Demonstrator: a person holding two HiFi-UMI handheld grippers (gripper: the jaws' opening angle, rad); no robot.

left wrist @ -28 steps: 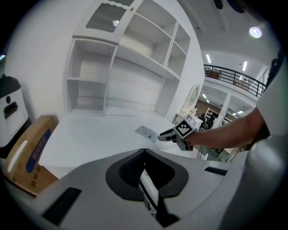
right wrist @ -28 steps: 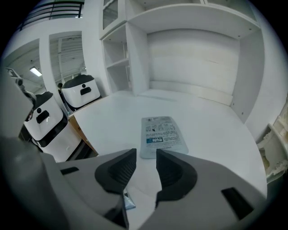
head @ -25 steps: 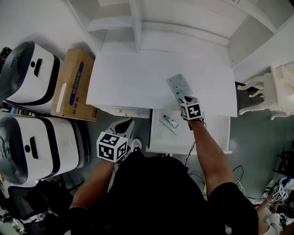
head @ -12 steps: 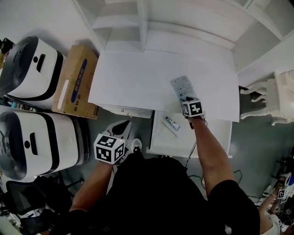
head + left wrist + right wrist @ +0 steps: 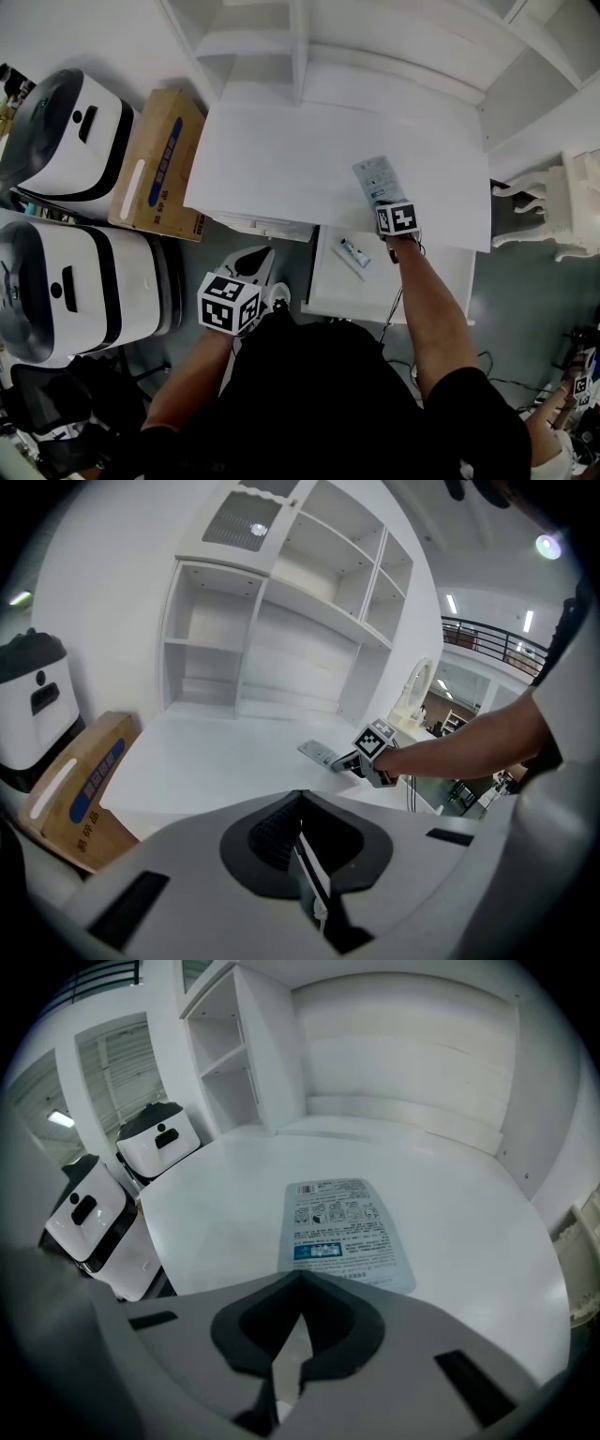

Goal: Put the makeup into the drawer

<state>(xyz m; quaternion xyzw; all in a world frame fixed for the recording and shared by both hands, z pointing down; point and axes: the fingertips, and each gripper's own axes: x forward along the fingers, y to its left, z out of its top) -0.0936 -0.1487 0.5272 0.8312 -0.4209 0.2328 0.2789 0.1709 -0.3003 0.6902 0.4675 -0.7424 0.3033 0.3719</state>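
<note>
Pick-up step: right gripper (image 5: 385,202), arm stretched over the open drawer (image 5: 417,281) holding 1 tube (image 5: 353,251), looks clenched on the near edge of the packet (image 5: 375,178) lying on the desk (image 5: 281,159); next, draw it back and release into the drawer, while left gripper (image 5: 250,262) hangs low, clenched, empty.

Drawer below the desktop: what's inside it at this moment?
One small tube lies in the open drawer. The desktop covers the drawer's back and the right arm its right side, so those parts cannot be seen. The flat packet is on the desktop, not inside.
</note>
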